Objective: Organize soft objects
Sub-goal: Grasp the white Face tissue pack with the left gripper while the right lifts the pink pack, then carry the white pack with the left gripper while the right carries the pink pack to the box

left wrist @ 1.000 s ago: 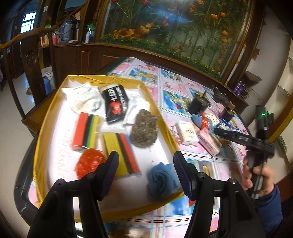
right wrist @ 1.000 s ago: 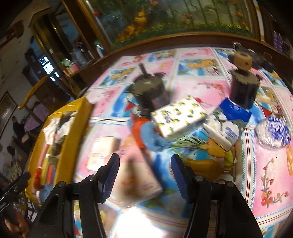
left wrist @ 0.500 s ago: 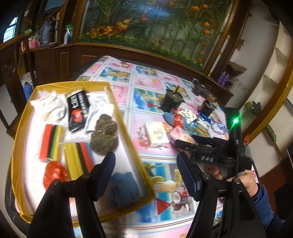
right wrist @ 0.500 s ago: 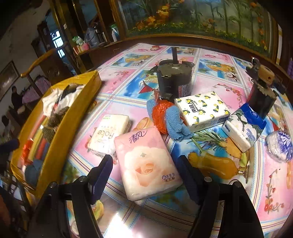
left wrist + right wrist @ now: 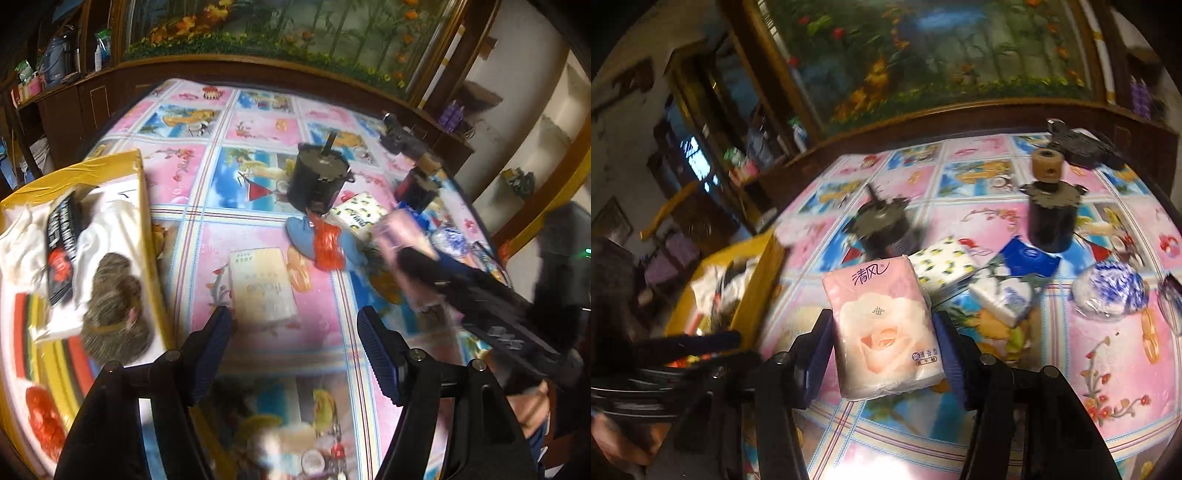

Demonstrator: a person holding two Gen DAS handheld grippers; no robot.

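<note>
My right gripper [image 5: 882,343] is shut on a pink tissue pack [image 5: 881,328] with a rose print and holds it above the table. The pack shows blurred in the left wrist view [image 5: 399,236]. My left gripper [image 5: 295,343] is open and empty, just in front of a cream tissue pack [image 5: 262,284] lying on the table. A yellow-rimmed box [image 5: 147,221] at the left holds cloths, sponges and a grey scrubber [image 5: 114,299]. A blue cloth with a red mesh piece [image 5: 327,245] lies past the cream pack.
Two dark motors [image 5: 882,229] [image 5: 1052,210] stand on the patterned tablecloth. A lemon-print tissue pack [image 5: 942,269], a blue-and-white pack [image 5: 1012,291] and a wrapped blue-white ball [image 5: 1108,291] lie at the right. A wooden cabinet runs behind the table.
My right gripper has closed on the pink tissue pack and lifted it off the table. My left gripper has swung right, from over the box to the cream pack.
</note>
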